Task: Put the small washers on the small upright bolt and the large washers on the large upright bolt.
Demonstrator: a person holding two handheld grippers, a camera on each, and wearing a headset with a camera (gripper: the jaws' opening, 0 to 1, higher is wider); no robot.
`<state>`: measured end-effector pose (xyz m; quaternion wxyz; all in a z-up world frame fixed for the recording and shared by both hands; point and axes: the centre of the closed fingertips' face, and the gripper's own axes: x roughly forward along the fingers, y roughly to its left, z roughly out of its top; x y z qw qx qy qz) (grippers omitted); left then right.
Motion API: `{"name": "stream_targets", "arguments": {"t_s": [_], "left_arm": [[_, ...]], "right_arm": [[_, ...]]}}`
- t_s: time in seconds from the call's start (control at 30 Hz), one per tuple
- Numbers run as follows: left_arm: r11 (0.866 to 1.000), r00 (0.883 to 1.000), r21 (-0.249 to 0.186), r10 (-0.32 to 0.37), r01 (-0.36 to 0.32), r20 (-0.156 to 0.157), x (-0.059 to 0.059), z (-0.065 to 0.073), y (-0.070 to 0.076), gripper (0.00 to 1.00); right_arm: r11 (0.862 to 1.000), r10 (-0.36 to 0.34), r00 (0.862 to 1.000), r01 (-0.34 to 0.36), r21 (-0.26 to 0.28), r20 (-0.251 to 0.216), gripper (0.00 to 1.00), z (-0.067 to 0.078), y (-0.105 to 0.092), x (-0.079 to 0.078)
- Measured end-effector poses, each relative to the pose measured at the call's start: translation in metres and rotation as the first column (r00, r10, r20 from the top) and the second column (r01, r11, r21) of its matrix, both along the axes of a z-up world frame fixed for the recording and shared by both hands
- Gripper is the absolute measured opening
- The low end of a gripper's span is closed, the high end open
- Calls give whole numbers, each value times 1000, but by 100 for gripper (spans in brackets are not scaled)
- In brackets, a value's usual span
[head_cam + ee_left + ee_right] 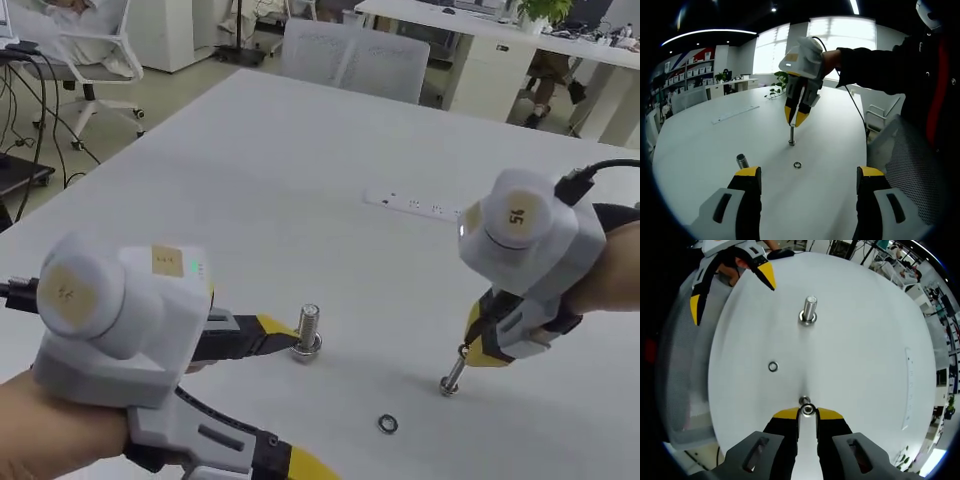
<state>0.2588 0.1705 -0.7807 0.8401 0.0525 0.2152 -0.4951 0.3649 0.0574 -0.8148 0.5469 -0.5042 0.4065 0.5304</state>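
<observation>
Behind left gripper (809, 172), large bolt (742, 161) half-hidden.

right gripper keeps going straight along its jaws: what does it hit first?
The small upright bolt. The right gripper points down at its top end, tips just above it, pinching what looks like a small washer. Contact looks near, but the exact gap is unclear.
</observation>
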Motion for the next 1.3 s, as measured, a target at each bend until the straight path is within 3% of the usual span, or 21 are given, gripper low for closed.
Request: {"name": "stream_targets", "arguments": {"t_s": [0.4,1.3], "left_arm": [[1000,1000,1,1,-1,-8,0,-2,1,78],[1000,999,12,4,-4,-32,0,-9,1,77]], "right_arm": [[1000,-9,1000,9,0,-16,14,-7,-1,1],[1000,-23,997,22,-7,-68,14,-43,-3,1]]}}
